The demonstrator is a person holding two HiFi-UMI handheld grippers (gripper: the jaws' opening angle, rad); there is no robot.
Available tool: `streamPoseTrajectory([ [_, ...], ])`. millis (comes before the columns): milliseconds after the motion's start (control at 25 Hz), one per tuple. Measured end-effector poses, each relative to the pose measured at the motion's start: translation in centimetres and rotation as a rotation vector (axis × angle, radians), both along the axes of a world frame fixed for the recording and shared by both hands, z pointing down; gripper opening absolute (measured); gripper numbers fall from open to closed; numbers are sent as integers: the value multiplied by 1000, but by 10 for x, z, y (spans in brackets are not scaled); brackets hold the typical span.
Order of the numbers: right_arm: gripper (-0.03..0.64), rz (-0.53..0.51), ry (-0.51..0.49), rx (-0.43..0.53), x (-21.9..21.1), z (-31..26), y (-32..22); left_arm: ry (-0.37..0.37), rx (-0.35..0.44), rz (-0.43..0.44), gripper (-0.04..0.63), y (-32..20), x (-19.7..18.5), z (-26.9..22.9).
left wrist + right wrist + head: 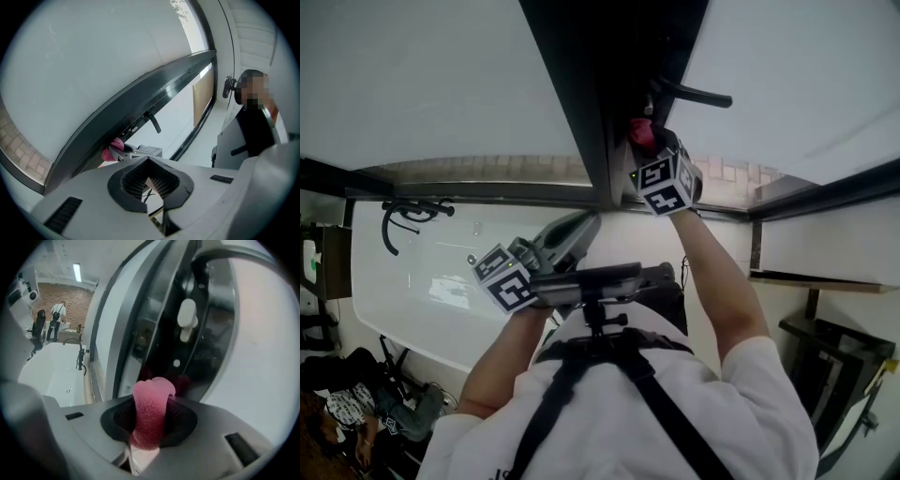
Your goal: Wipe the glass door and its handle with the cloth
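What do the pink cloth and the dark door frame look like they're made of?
Pink cloth: soft napped fabric, likely microfibre; fuzzy matte surface, limp fold. Dark door frame: probably coated metal, smooth with a slight sheen; plastic can't be ruled out.

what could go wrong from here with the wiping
1. Only a narrow wad of the cloth pokes out of the right gripper, so its hard jaws may scrape the dark door frame.
2. The handle juts out just above that gripper, and the marker cube might knock it.
3. The left gripper hangs lower, shut and empty, so nothing steadies the door if it swings.
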State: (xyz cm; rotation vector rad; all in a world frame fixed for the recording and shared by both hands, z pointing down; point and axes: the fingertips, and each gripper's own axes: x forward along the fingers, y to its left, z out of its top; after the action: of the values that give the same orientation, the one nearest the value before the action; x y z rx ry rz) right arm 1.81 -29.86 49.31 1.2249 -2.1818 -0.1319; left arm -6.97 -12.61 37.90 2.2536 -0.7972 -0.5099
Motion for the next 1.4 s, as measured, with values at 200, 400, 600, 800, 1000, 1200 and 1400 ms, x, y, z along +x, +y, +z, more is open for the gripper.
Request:
streamPoseTrajectory([
  [200,97,-18,81,51,-6,-20,0,10,10,1,-8,0,-1,-2],
  [400,97,0,79,46,-11,-27,2,22,14,3,-8,1,-7,-6],
  [600,95,7,63,66,-11,-33,5,28,19,2,-8,1,-8,-5],
  [800,95,13,36,110,-11,-45,8,31,20,-1,-8,1,-9,-5],
  [1000,97,22,-24,170,-11,-62,12,37,26,1,-8,2,-9,-5],
  [1200,97,25,-66,213,-12,-77,28,83,13,31,-8,8,-9,-2],
  [1400,97,43,-176,274,-15,-102,44,87,15,37,-8,8,-8,-2],
])
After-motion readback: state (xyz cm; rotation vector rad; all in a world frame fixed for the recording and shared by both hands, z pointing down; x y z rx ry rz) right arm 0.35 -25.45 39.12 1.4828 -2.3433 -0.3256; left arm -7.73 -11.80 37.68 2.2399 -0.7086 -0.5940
